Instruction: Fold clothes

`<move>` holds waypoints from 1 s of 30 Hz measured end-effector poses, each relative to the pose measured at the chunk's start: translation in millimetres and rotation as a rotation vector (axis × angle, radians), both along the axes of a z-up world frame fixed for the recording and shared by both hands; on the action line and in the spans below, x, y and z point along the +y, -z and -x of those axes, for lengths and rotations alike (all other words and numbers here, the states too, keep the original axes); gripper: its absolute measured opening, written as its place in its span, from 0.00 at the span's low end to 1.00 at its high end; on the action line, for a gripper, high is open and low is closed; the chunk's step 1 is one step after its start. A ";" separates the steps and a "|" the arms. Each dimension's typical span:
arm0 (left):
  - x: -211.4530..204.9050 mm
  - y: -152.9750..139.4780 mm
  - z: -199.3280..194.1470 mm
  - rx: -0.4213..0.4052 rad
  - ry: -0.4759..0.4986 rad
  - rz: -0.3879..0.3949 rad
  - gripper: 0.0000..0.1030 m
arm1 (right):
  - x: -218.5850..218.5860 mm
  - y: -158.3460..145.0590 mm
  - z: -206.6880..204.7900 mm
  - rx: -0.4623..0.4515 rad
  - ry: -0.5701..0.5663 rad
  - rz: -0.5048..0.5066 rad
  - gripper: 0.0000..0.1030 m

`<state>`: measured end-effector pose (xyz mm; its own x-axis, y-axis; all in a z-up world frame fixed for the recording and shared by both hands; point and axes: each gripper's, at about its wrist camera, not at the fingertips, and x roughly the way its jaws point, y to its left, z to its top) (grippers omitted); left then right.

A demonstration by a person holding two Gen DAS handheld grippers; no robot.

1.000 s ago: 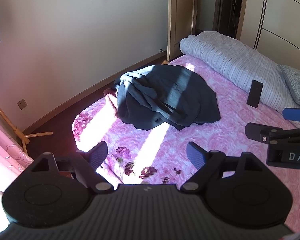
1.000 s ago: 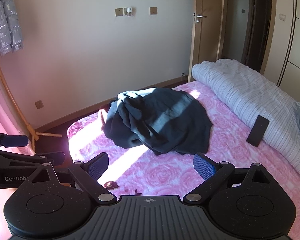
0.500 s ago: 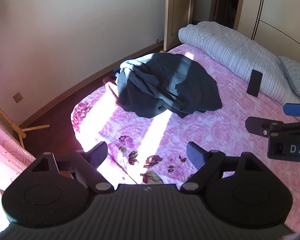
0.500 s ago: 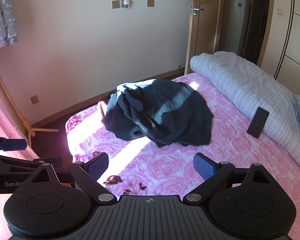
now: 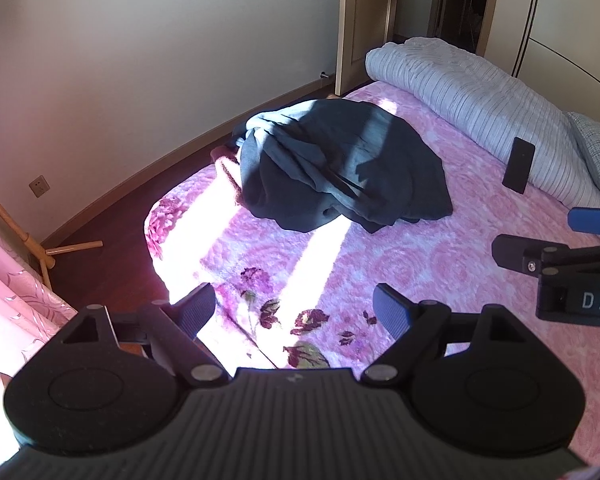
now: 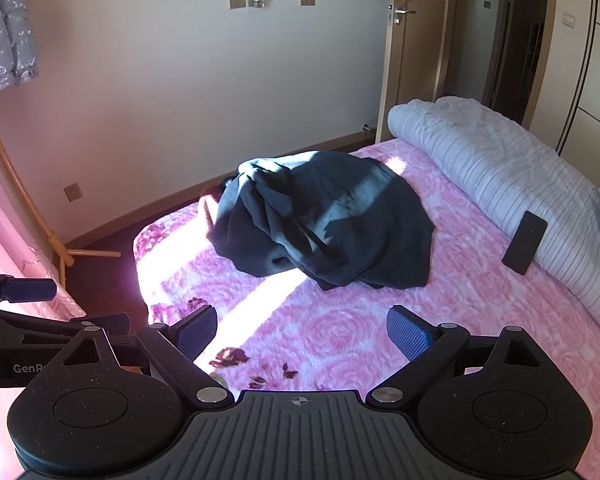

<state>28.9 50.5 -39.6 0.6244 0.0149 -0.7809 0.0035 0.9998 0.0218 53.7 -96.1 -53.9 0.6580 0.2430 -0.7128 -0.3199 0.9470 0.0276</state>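
The left gripper (image 5: 294, 312) fills the bottom of its own view, its two blue-padded fingers (image 5: 392, 314) spread wide apart with nothing between them. The right gripper (image 6: 302, 330) sits the same way at the bottom of its view, two fingers (image 6: 408, 334) parted and empty. Each gripper also shows at the edge of the other's view: the right one at middle right, the left one at lower left.

Both hover over the near edge of one bed with a pink rose-patterned cover (image 5: 380, 264), crossed by two bright strips of sunlight. One dark blue garment (image 5: 340, 168) lies crumpled in a heap at the centre of each frame, on the far left part of the cover, well apart from both grippers. At upper right lies one rolled striped quilt (image 6: 500, 168); one black phone (image 6: 525, 242) leans against it. One pillow (image 5: 598, 152) shows at the right edge.
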 end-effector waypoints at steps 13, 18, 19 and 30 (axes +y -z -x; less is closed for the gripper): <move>-40.5 -12.0 -54.2 -0.009 -0.035 -0.061 0.81 | -40.0 -7.1 -68.8 -0.015 -0.050 -0.053 0.92; -54.2 -13.2 -66.4 -0.003 -0.045 -0.075 0.81 | -53.2 -6.7 -85.6 -0.013 -0.059 -0.064 0.92; -56.1 -12.8 -67.7 -0.001 -0.047 -0.077 0.81 | -55.2 -6.1 -88.0 -0.011 -0.060 -0.066 0.92; -68.7 -9.1 -72.7 0.016 -0.062 -0.094 0.81 | -71.9 1.8 -100.7 0.005 -0.083 -0.086 0.92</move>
